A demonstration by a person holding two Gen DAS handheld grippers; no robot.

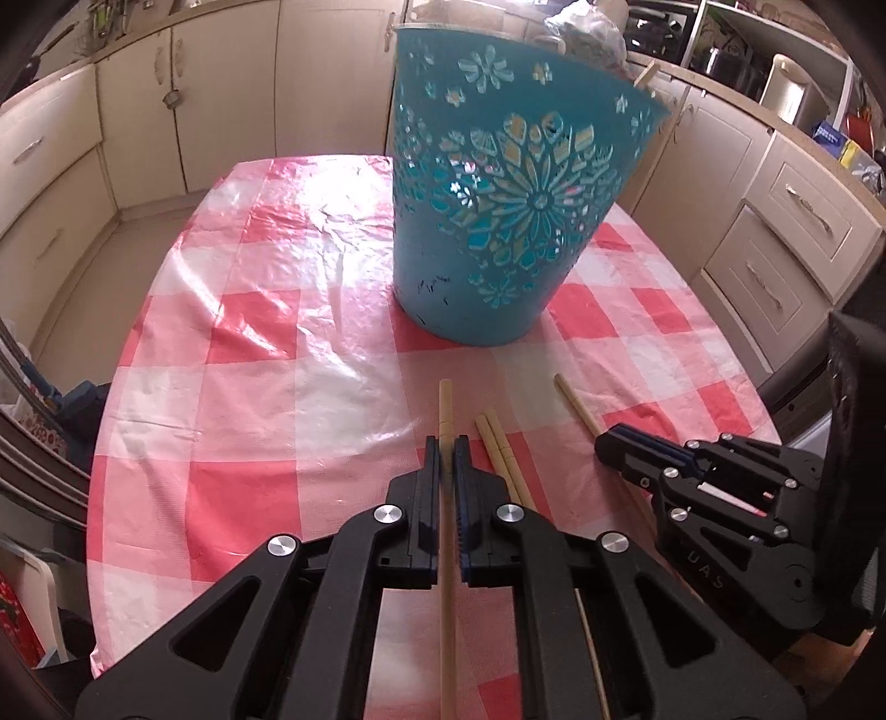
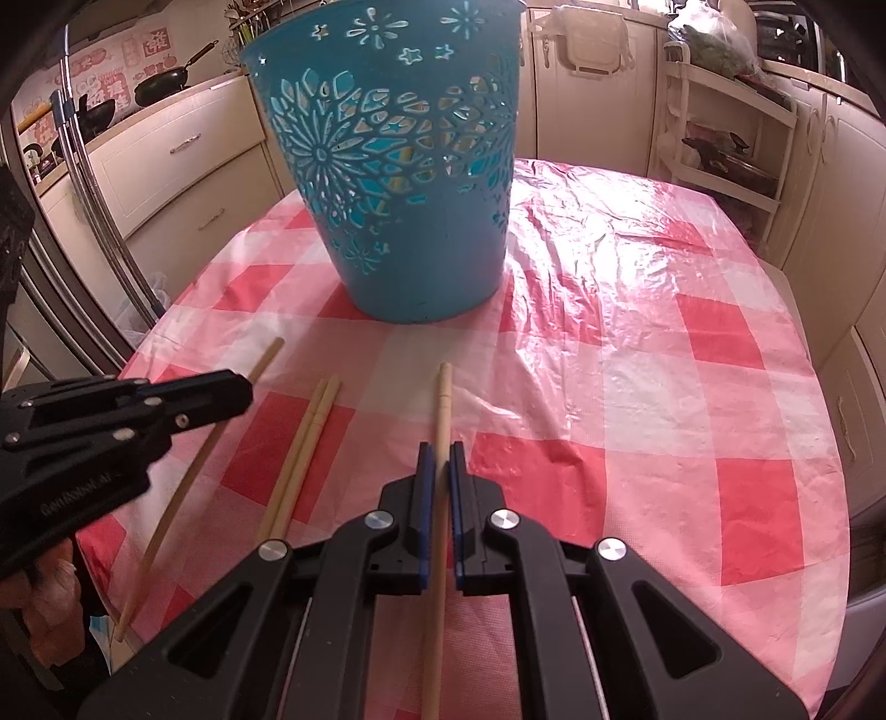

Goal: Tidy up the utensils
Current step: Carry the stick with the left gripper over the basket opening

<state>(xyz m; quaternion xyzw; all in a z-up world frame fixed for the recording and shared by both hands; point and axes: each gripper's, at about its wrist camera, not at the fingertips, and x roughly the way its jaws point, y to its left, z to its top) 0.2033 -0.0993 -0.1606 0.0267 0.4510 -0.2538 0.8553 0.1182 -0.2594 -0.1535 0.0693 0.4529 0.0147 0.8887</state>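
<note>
A tall blue cut-out bucket stands upright on the table's red-and-white checked cloth. My left gripper is shut on one wooden chopstick, whose tip points at the bucket. My right gripper is shut on a second chopstick. Both grippers hover just short of the bucket, side by side. Between them a pair of chopsticks lies flat on the cloth.
Cream kitchen cabinets ring the table. A white rack stands at the back right, and woks sit on the counter at the left. A plastic bag shows behind the bucket's rim.
</note>
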